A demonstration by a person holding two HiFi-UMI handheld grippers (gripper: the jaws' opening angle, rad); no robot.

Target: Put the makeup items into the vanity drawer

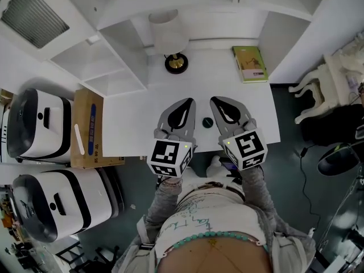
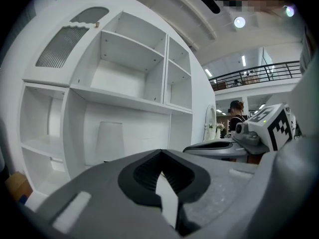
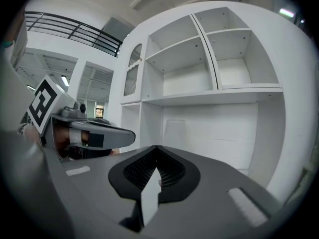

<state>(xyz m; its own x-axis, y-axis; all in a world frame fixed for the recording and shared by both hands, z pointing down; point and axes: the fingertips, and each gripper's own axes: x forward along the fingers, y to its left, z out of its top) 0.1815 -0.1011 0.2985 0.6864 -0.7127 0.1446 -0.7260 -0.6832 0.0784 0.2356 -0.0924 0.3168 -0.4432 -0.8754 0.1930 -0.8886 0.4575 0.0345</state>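
**Over the vanity bench, two closed, empty grippers**

Above the near part of the white vanity bench (image 1: pixel 133 121), the left gripper (image 1: pixel 187 104) and the right gripper (image 1: pixel 217 102) hover close beside each other, aimed at the far shelves. Each gripper's own view shows its jaws brought together with nothing between them. A small dark round makeup item (image 1: pixel 207 121) lies on the bench, seen between the two grippers and untouched. No drawer shows in any view; it is probably under the near edge, hidden by the grippers and the person's body. The level, paired pose looks like a ready stance, so the task seems barely begun. One gripper would have to widen before taking the item. A white-shaded lamp (image 1: pixel 170 41) and a green book (image 1: pixel 250 63) sit far back, well apart from the item.
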